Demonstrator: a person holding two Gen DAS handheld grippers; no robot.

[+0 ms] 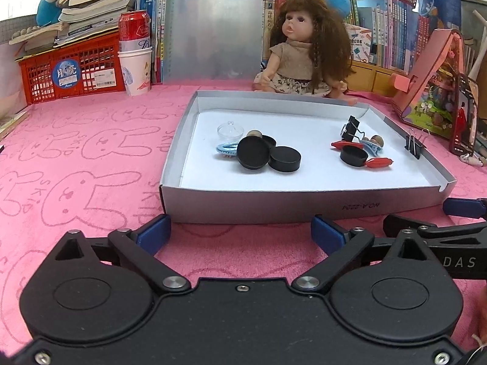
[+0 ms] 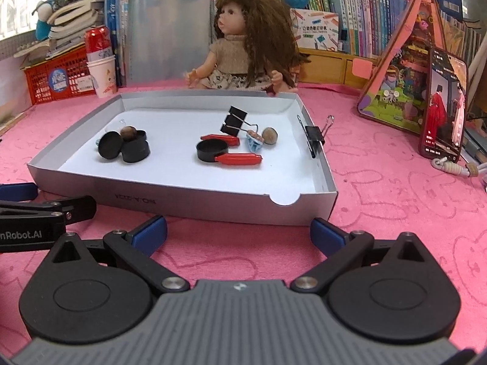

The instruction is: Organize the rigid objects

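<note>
- Left wrist view: your left gripper hovers over the pink cloth, fingers spread wide, nothing between them. Just ahead stands the near wall of the grey box lid.
- Inside it, left cluster: black discs, a clear dome, a blue clip. Right cluster: a black cap, red pieces, a binder clip.
- A doll sits beyond the far wall.
- Right wrist view: your right gripper likewise has fingers spread and empty, before the lid's notched corner.
- Another binder clip grips the right wall; a phone stands well apart. Open cloth lies right.
</note>
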